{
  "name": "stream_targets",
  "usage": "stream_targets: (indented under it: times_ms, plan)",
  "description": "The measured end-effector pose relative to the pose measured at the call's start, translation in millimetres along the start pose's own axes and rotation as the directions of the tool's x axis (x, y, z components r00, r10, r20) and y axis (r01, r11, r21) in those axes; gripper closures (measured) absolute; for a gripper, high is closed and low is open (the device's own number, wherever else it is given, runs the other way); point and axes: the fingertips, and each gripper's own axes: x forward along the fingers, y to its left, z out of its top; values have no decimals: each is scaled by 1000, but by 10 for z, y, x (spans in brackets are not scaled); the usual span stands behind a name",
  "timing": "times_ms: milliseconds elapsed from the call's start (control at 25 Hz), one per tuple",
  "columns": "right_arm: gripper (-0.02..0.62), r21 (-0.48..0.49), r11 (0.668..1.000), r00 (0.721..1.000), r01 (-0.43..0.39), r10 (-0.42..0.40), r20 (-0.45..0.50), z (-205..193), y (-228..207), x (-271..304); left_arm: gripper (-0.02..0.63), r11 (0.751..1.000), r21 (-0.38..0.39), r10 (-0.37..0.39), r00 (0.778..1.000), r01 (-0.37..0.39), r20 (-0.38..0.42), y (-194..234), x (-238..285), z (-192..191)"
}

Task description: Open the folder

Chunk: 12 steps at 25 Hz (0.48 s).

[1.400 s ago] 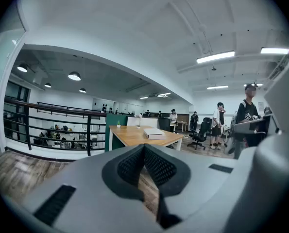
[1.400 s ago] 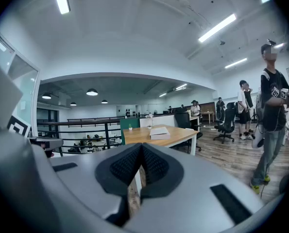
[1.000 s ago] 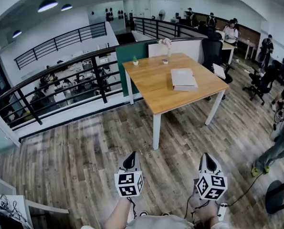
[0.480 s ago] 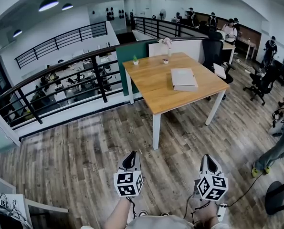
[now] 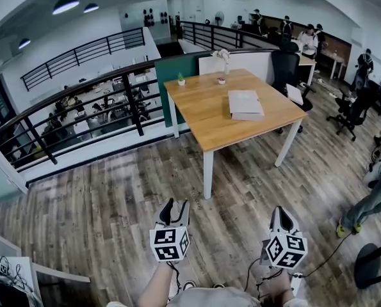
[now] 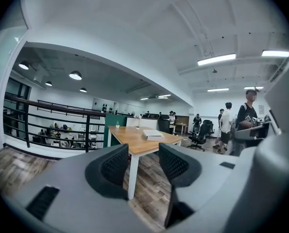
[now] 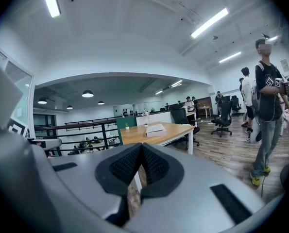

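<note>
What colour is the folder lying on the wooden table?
The flat rectangular folder is pale grey-white, clearest in the head view.

Left gripper (image 6: 143, 155) jaws just opening, empty; right gripper (image 7: 141, 153) jaws together.

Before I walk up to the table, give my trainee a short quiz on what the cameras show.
1. True or false: the folder lies closed and flat on the table.
2. Multiple choice: the left gripper is A) shut on the folder, B) open with nothing between its jaws, C) shut on nothing.
3. Fill in: the table has a wooden top and legs coloured ____.

Key
1. True.
2. B. Its jaws have just been opening, and only the room beyond shows through the gap.
3. White.
</note>
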Motion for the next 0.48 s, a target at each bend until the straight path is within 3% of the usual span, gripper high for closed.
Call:
stream_targets:
  times_ms: [480]
  plan:
    - [594,-2,1000,1000,-20,20,1,18,-191,-55,215,999,4,-41,999,41,-2,-255,-26,-76]
